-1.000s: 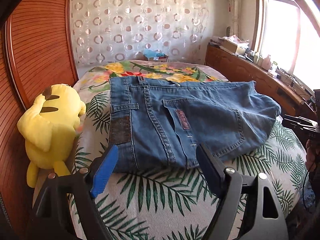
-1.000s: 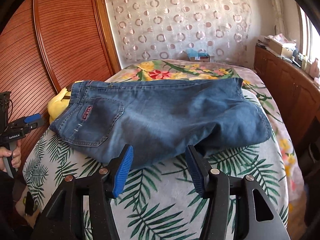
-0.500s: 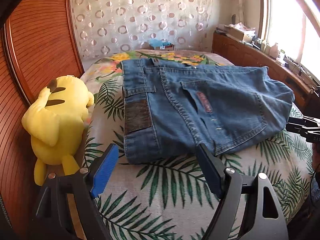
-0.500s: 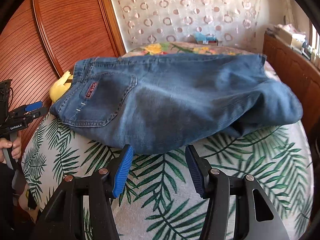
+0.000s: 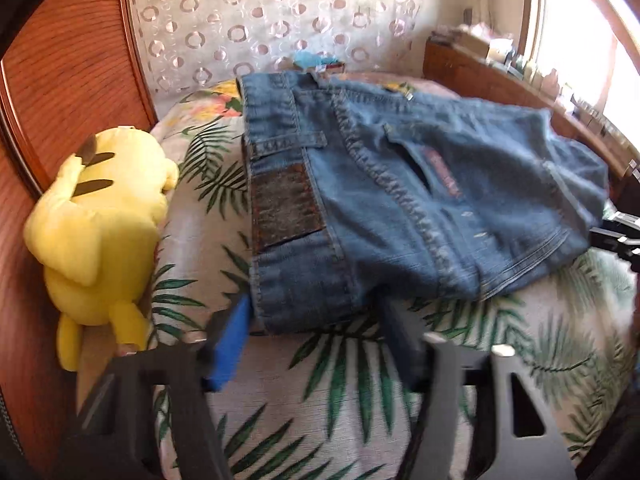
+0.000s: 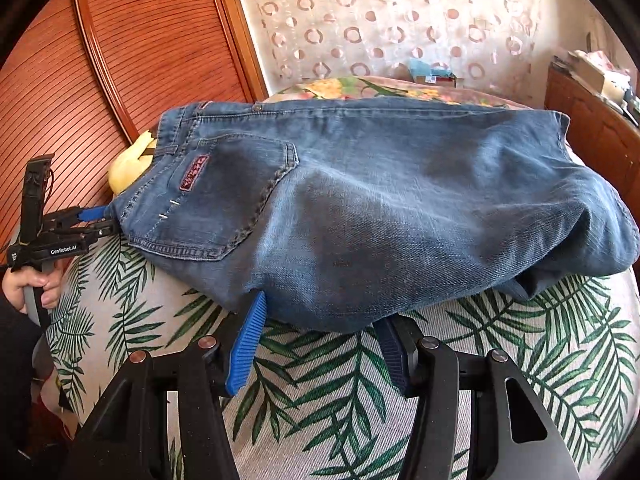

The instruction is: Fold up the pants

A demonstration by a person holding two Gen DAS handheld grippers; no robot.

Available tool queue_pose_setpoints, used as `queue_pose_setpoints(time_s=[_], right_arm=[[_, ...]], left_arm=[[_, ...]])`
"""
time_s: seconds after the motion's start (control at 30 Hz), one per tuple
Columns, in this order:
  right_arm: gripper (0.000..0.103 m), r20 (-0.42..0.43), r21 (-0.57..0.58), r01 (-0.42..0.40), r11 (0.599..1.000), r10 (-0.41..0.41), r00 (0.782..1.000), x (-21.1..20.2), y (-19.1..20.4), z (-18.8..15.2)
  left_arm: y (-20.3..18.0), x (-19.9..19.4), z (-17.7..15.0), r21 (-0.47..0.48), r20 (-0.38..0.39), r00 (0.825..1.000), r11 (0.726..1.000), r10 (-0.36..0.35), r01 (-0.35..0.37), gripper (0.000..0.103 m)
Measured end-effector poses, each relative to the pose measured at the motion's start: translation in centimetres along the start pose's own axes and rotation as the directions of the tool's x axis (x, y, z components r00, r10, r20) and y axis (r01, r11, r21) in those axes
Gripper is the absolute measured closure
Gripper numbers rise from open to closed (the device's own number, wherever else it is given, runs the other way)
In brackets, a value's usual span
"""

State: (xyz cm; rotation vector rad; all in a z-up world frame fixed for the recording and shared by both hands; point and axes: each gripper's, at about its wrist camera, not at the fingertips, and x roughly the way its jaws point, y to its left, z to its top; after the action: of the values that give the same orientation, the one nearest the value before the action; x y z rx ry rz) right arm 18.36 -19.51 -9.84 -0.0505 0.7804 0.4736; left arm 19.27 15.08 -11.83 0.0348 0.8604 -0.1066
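Gaping wide, both sets of jaws grip nothing: left gripper (image 5: 316, 334) and right gripper (image 6: 320, 336) touch the jeans' (image 6: 360, 208) lower-frame edge on the bed (image 6: 320, 400).

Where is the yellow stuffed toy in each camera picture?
Left wrist view: the yellow plush toy with brown-tipped ears lies at the left edge, against the wooden panel, left of the blue denim jeans.
Right wrist view: only a yellow bit peeks out at upper left, behind the jeans' waistband.
Shared landmark: the red label on the back pocket.
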Motion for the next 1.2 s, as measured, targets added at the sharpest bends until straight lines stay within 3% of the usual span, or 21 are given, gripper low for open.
queue_pose_setpoints(time_s=[0.07,0.17,0.23,0.57,0.83,0.97,1.2], right_arm=[[0.064,0.011,-0.008,-0.007,1.0,0.007,1.0,-0.1,0.2,0.1],[0.091,0.037,-0.024,-0.018,1.0,0.019,0.999,-0.8,0.5,0.5],[0.095,0.066,-0.04,-0.029,0.999,0.032,0.997,-1.4,1.0,0.7],[0.098,0.154,-0.065,-0.014,0.998,0.024,0.988,-5.8,1.7,1.9],[0.098,0.186,-0.138,-0.049,0.989,0.074,0.98,-10.4,4.6,0.9],[0.098,0.168,-0.161,-0.092,0.983,0.119,0.979,-11.9,5.8,-0.5],[0.098,0.094,-0.117,-0.116,0.986,0.127,0.987,-10.3,4.5,-3.1]], left_arm=[[-0.3,-0.1,0.1,0.011,0.008,1.0,1.0,0.006,-0.006,0.058],[-0.8,-0.5,0.3,0.019,0.016,1.0,1.0,-0.013,0.013,0.077],[-1.2,-1.0,0.4,0.027,0.036,0.999,1.0,0.0,-0.001,0.084],[-1.9,-7.4,2.4,0.022,0.173,0.985,0.999,0.025,-0.029,0.088],[-0.7,-14.2,1.6,-0.016,0.27,0.962,0.999,0.051,-0.049,0.089],[0.2,-15.4,-0.2,-0.036,0.256,0.964,0.997,0.069,-0.062,0.089],[-0.3,-13.8,-4.3,-0.03,0.144,0.988,0.998,0.059,-0.056,0.087]])
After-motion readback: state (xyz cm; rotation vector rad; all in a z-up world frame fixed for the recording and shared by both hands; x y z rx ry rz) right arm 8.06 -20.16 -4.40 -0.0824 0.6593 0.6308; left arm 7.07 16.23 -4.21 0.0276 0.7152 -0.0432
